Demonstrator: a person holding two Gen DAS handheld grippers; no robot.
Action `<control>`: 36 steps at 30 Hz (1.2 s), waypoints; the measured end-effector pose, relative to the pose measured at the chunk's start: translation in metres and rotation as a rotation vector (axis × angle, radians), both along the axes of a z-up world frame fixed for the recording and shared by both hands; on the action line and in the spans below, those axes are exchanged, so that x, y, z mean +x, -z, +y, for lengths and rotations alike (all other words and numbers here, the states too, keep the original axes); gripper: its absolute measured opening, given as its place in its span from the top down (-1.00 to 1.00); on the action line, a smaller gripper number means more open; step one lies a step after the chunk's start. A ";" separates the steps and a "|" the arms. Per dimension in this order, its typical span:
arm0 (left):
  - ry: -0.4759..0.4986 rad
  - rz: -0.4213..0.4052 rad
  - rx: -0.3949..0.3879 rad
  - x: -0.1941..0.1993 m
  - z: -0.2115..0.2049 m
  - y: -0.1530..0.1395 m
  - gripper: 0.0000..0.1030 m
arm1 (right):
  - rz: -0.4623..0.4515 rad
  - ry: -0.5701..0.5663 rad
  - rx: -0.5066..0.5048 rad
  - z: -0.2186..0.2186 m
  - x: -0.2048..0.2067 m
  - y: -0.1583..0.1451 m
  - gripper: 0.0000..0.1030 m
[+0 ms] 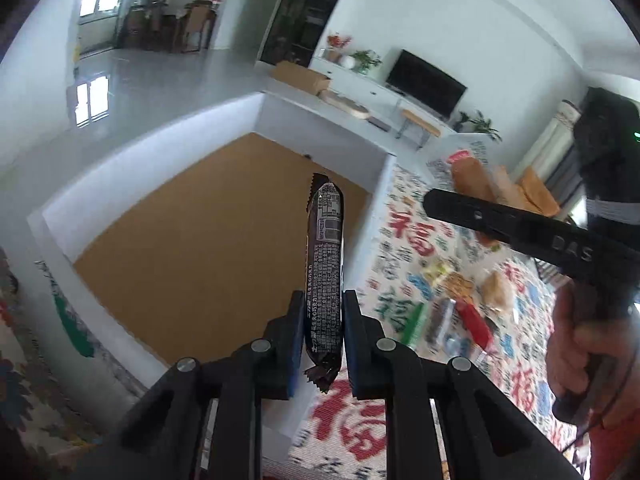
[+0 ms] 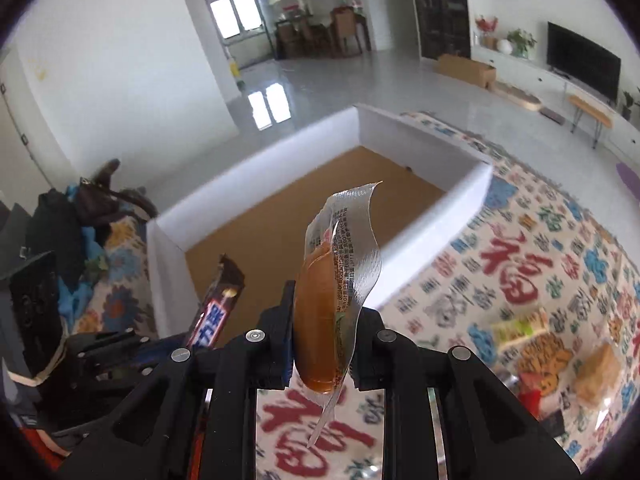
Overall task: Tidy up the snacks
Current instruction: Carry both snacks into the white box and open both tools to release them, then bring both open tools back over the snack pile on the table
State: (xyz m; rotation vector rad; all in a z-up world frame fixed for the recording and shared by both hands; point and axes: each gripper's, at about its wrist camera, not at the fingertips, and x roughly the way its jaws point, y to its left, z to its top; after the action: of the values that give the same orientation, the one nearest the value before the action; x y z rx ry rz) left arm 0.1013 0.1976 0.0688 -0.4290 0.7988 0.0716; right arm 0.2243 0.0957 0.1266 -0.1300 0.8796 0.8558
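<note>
Both tools (image 1: 322,332) (image 2: 324,344) loaded — box (image 2: 420,236) ahead.

Dark chocolate bar (image 1: 325,276) upright over white box (image 1: 160,152); orange clear-wrapped snack (image 2: 320,320) upright too.

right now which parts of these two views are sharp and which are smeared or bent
Left wrist view: the chocolate bar between the jaws is crisp, while the patterned cloth and loose snacks smear; the white box walls bow from the fisheye. Right wrist view: the clear-wrapped sausage is sharp, the cloth blurred, window glare on the floor.
</note>
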 end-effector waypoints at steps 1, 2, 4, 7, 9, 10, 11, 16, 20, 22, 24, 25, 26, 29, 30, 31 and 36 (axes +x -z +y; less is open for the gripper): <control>-0.039 0.022 0.018 0.004 0.014 0.003 0.28 | 0.002 -0.004 0.011 0.017 0.002 0.000 0.55; -0.071 0.042 0.034 0.007 0.025 0.006 0.00 | 0.007 -0.002 0.020 0.031 0.004 0.001 0.36; -0.137 0.047 0.078 0.005 0.039 0.011 -0.73 | 0.018 0.012 0.031 0.048 0.007 0.004 -0.29; -0.163 0.035 0.156 -0.002 0.042 0.019 -0.73 | -0.014 0.041 0.069 0.044 0.002 0.004 -0.26; -0.169 0.021 0.184 -0.003 0.033 0.022 -0.73 | -0.053 0.063 0.059 0.029 -0.005 0.005 -0.26; -0.160 -0.005 0.186 -0.002 0.026 0.023 -0.73 | -0.076 0.073 0.045 0.020 -0.008 0.005 -0.26; -0.138 -0.033 0.191 0.000 0.018 0.025 -0.73 | -0.094 0.079 0.030 0.009 -0.011 0.007 -0.27; 0.008 -0.086 0.337 0.021 -0.044 0.039 -0.73 | -0.125 0.153 -0.055 -0.071 -0.023 0.037 -0.27; 0.087 -0.030 0.540 0.031 -0.083 0.053 -0.73 | -0.143 0.278 -0.161 -0.156 -0.036 0.075 -0.27; 0.110 -0.030 0.620 0.027 -0.094 0.057 -0.73 | -0.152 0.361 -0.234 -0.199 -0.043 0.096 -0.27; 0.123 -0.015 0.654 0.025 -0.096 0.060 -0.73 | -0.141 0.450 -0.291 -0.240 -0.049 0.116 -0.26; 0.125 -0.013 0.658 0.022 -0.096 0.060 -0.73 | -0.123 0.497 -0.314 -0.259 -0.051 0.127 -0.26; 0.125 -0.015 0.651 0.020 -0.094 0.059 -0.73 | -0.104 0.543 -0.330 -0.278 -0.053 0.136 -0.26; 0.110 -0.027 0.597 0.011 -0.090 0.050 -0.73 | -0.057 0.653 -0.343 -0.317 -0.061 0.162 -0.26; 0.089 -0.055 0.585 0.004 -0.092 0.045 -0.73 | -0.046 0.675 -0.345 -0.325 -0.062 0.168 -0.26; 0.066 -0.097 0.582 -0.006 -0.096 0.036 -0.73 | -0.036 0.690 -0.343 -0.330 -0.062 0.174 -0.26; 0.000 -0.269 0.504 -0.059 -0.129 0.005 -0.80 | -0.046 0.721 -0.302 -0.333 -0.056 0.176 -0.31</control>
State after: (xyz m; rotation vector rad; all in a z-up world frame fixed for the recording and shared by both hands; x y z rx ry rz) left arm 0.0428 0.0690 0.0640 0.0399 0.4905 0.2058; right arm 0.1683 -0.2376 -0.0492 -0.0835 0.9193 0.0464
